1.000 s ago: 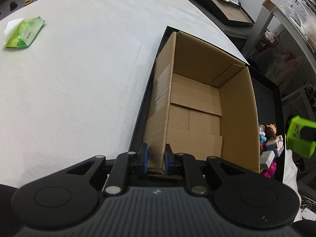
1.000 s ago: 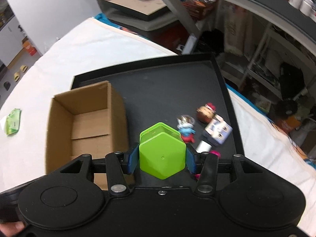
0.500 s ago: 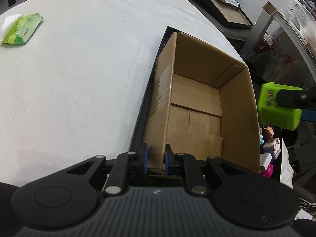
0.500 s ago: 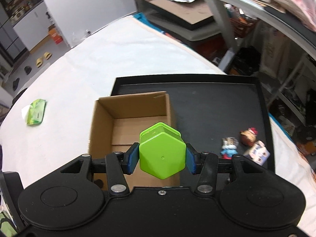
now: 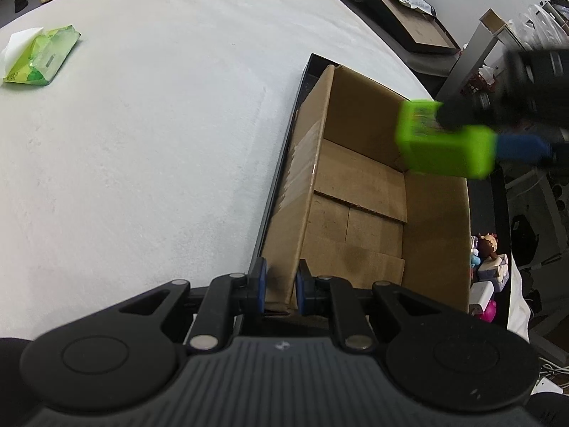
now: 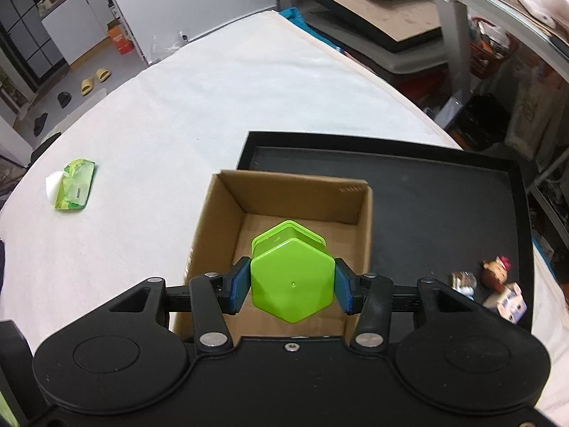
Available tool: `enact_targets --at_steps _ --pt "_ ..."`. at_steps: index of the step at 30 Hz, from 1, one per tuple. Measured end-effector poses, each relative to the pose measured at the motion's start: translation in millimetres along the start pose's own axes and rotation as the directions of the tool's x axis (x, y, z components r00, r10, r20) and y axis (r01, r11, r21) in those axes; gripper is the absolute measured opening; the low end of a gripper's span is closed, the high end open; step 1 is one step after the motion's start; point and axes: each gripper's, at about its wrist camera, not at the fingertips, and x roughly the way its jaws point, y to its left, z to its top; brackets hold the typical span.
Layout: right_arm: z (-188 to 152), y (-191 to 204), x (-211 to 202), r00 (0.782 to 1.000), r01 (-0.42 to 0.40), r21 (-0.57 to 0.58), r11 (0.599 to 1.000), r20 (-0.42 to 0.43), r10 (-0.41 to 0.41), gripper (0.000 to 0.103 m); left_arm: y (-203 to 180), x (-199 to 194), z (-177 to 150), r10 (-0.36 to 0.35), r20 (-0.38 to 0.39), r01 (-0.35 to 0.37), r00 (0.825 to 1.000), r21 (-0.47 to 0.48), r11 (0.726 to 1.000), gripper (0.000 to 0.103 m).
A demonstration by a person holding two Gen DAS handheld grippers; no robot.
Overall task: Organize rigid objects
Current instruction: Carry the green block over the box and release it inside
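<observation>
An open cardboard box stands on a black tray. My left gripper is shut on the box's near left wall, with that wall pinched between its blue pads. A green hexagonal container hangs over the box's opening, and my right gripper is shut on its two sides. The box's floor shows bare cardboard flaps. Several small figurines lie on the tray to the right of the box.
A green wipes packet lies on the white cloth at far left. Stacked black trays and a shelf frame stand beyond the table at the back right. The tray's raised rim runs along the box's left side.
The right gripper has carried the green container leftward from above the tray to above the box's opening. The left gripper has kept its hold on the box wall.
</observation>
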Motion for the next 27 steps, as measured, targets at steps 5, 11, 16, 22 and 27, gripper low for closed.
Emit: enact_targets --at_steps 5,11,16,22,27 --pt "11.4 3.6 0.8 0.999 -0.019 0.001 1.0 0.045 0.019 0.056 0.3 -0.2 0.6 0.002 -0.002 -0.002 1.0 0.002 1.0 0.016" --pt "3.3 -4.9 -6.1 0.999 -0.022 0.015 1.0 0.043 0.021 0.059 -3.4 -2.4 3.9 0.016 -0.004 -0.016 1.0 0.007 1.0 0.016" --pt "-6.2 -17.6 -12.4 0.998 0.0 0.026 1.0 0.055 -0.001 0.065 -8.1 -8.8 5.6 0.042 0.016 -0.042 0.999 0.025 0.999 0.017" --pt "-20.5 -38.9 -16.2 0.998 0.019 0.073 0.997 0.058 -0.024 0.069 -11.7 -11.1 6.8 0.08 0.026 -0.081 0.996 0.03 0.996 0.027" --pt "-32.2 -60.3 -18.5 0.997 0.046 0.114 0.992 0.055 -0.053 0.074 -9.9 -13.2 10.9 0.126 0.036 -0.127 0.991 0.011 0.992 0.048"
